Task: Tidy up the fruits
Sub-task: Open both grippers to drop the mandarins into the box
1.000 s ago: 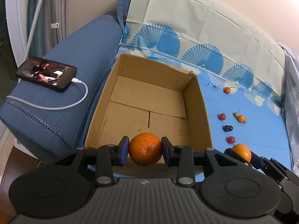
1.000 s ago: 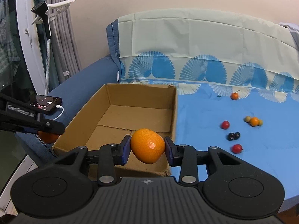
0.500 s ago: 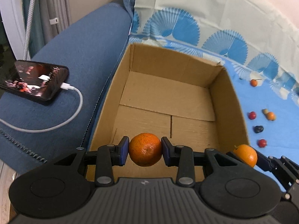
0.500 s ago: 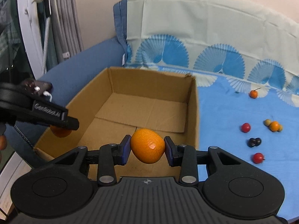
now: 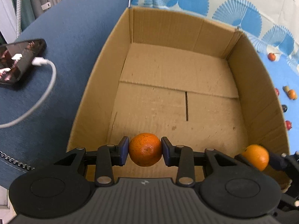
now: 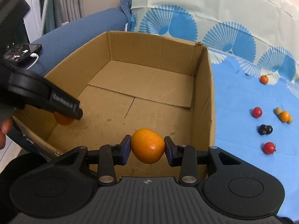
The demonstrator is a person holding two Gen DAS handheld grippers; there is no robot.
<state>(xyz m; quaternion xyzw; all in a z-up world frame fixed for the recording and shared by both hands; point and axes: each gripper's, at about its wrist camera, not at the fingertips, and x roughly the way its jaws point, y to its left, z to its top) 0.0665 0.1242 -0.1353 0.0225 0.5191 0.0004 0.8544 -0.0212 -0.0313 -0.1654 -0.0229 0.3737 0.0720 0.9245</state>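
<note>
My left gripper (image 5: 145,152) is shut on a dark orange (image 5: 145,149) and holds it inside the near edge of an open cardboard box (image 5: 173,29). My right gripper (image 6: 147,146) is shut on a lighter orange (image 6: 147,145), also above the box's (image 6: 205,97) near end, to the right of the left one. The right gripper's orange shows at the lower right of the left wrist view (image 5: 256,156). The left gripper's orange peeks out under its finger in the right wrist view (image 6: 62,120). The box floor is bare.
Several small red, orange and dark fruits (image 6: 265,128) lie on the blue cloth (image 6: 237,108) right of the box. A phone (image 5: 16,61) with a white cable (image 5: 43,97) rests on the blue sofa arm (image 5: 74,37) left of the box.
Both grippers have moved forward and down over the box with their oranges; the box now fills both views. Both stay shut.
</note>
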